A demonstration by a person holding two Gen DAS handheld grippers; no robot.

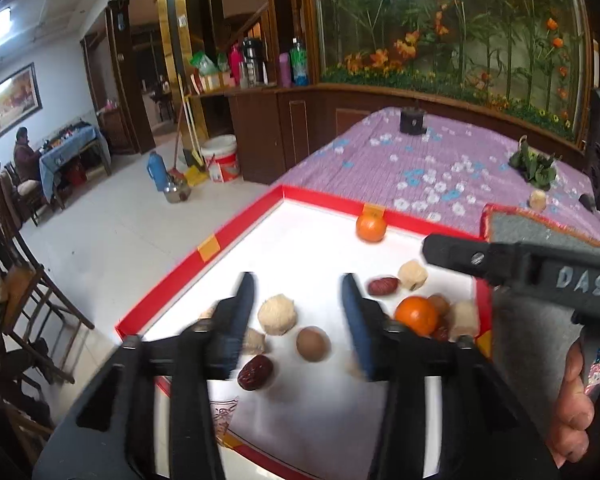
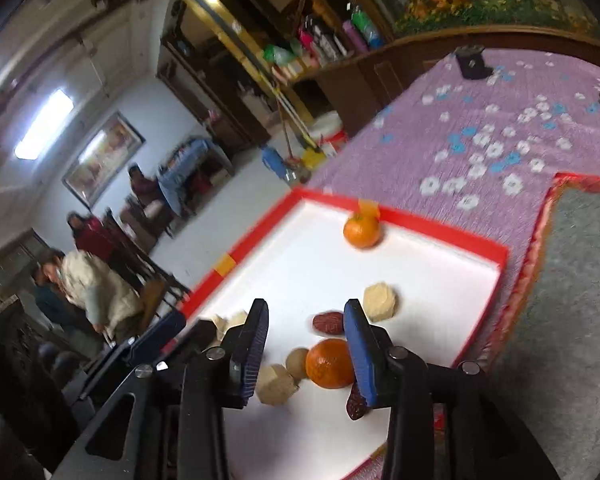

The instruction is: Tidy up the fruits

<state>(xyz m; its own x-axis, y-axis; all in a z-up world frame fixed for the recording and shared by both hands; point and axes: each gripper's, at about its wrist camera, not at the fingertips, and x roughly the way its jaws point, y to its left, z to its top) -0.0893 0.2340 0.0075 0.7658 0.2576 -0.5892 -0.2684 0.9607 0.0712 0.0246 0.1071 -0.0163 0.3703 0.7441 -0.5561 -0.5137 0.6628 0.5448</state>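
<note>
Hovering open over the red-rimmed tray (image 1: 204, 250), left gripper (image 1: 298, 300) frames 1 pale ball (image 1: 277, 315); right gripper (image 2: 308, 330), open too, should straddle the orange (image 2: 329, 363) squarely before squeezing.

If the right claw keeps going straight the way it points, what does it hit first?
Probably the near orange, sitting between the open right claw's fingers; a red date lies beyond. Depth is uncertain.

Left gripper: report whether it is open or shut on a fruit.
Open. The left gripper has its two blue-padded fingers standing apart above the white tray, with fruit lying loose between them, nothing pressed.
</note>
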